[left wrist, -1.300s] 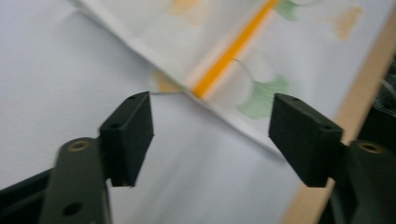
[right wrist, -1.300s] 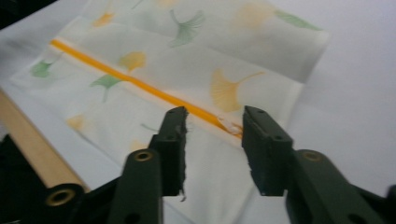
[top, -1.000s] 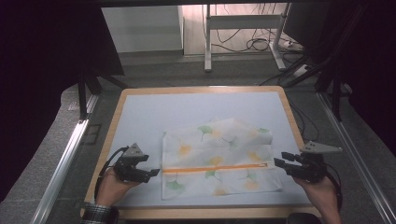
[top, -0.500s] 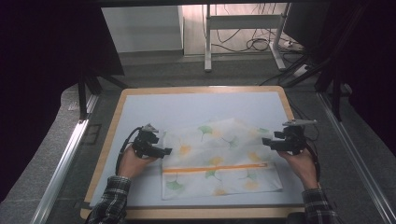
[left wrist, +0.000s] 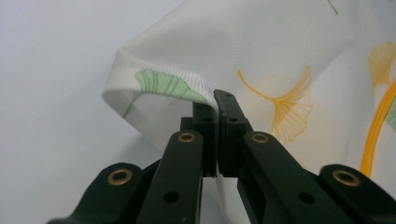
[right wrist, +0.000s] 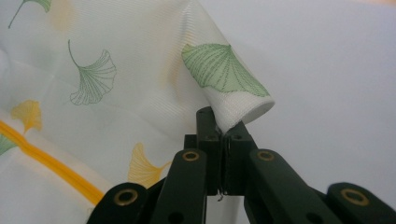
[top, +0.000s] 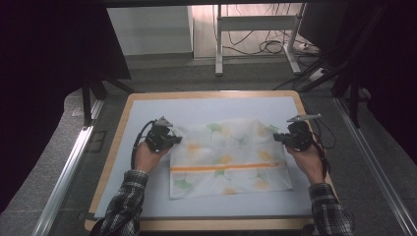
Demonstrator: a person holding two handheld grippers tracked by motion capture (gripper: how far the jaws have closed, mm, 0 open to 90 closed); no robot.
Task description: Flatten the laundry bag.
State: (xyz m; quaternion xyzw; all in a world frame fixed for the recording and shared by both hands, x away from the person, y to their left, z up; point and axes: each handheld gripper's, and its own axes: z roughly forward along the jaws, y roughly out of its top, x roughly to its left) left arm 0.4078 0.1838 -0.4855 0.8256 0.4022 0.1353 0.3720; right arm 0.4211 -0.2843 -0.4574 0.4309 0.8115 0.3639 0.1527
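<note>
A white cloth [top: 226,157] printed with green and yellow ginkgo leaves and an orange stripe lies folded on the white mat [top: 206,105]. My left gripper [top: 176,140] is at the cloth's far left corner. In the left gripper view its jaws [left wrist: 217,116] have just closed and pinch the folded edge of the cloth [left wrist: 261,46]. My right gripper [top: 276,138] is at the far right corner. In the right gripper view its jaws [right wrist: 223,130] have just closed on a rolled-up corner of the cloth [right wrist: 140,70].
The mat lies on a wooden board [top: 118,147] with metal rails [top: 69,167] on both sides. Bare mat surrounds the cloth on all sides. Table legs and cables [top: 265,46] are on the floor beyond.
Both hands have moved from the near edge of the cloth up along its sides to its far corners. The jaws, apart before, now pinch the fabric.
</note>
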